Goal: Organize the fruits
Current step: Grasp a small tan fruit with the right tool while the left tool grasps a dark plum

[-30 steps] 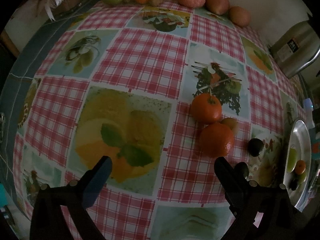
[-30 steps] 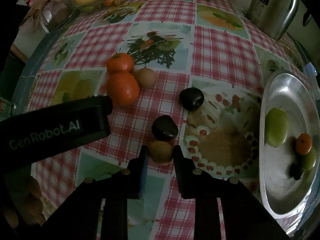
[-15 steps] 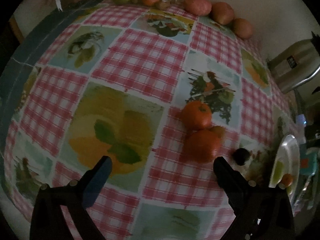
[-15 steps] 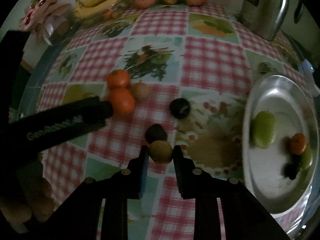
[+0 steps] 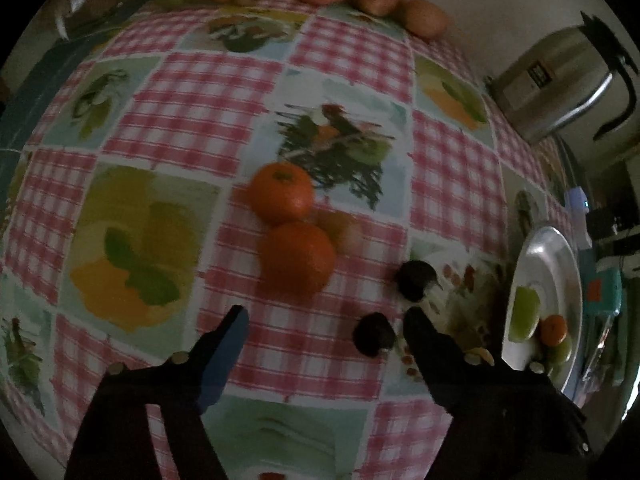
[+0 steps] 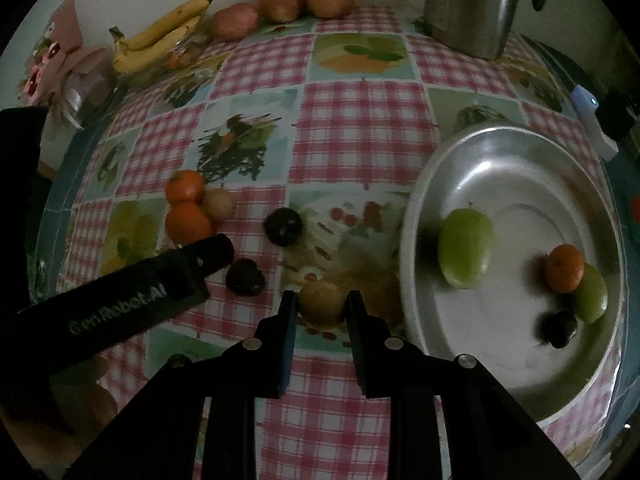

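My right gripper is shut on a small yellow-brown fruit, held above the checked tablecloth just left of the metal tray. In the tray lie a green fruit, a small orange, another green fruit and a dark fruit. My left gripper hangs over the cloth with its jaws closing and nothing between them. Two oranges and a brownish fruit lie just beyond it. Two dark fruits sit by its right finger.
A steel kettle stands at the back right. Bananas on a clear container and three reddish fruits line the far wall. A pink wrapped bundle sits at the far left table edge.
My right gripper has carried the yellow-brown fruit up and rightward, close to the tray. My left gripper has shifted right toward the oranges and dark fruits, and its jaws have narrowed.
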Demonstrator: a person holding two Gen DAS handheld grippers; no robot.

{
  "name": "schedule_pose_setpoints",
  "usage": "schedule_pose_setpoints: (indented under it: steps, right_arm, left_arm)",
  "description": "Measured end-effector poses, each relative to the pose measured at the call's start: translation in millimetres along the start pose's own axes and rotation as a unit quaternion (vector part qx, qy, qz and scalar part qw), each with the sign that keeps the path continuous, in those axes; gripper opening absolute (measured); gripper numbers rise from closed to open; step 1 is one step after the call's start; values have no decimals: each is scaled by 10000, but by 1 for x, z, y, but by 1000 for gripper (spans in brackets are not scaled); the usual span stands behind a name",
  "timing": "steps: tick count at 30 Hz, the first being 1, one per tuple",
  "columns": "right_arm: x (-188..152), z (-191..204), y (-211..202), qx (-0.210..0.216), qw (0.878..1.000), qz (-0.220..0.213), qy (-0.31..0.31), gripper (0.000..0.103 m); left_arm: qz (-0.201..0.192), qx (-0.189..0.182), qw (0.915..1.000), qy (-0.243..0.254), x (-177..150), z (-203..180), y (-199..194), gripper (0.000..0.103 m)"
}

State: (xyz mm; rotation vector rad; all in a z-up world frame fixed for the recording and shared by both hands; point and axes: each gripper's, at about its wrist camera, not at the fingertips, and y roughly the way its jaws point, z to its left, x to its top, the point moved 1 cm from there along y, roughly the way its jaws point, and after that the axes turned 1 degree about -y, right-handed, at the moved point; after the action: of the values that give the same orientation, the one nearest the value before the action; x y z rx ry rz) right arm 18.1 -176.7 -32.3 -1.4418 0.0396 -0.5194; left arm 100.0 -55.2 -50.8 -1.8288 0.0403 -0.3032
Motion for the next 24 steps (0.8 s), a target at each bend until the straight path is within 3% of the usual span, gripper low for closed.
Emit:
schedule_pose_setpoints:
  steps: [2,15,17,24]
  right_arm:
    - [0,-4,0,-4,10000,5,26,26]
    - [-4,-17,0,-31,9999,70,70,26]
    - [-5,-19,0,-22,9999,70,88,26]
    - [-6,-20,-2,27,9999,65,111,26]
  left_arm:
    - [37,-21,10000,44,-3,-6,2,73]
    - [180,35,9996,208,-4,-20,9,60]
    - [170,27,9996,202,-4,-24,11,48]
    - [174,40,9996,225,-3,-29,14,35]
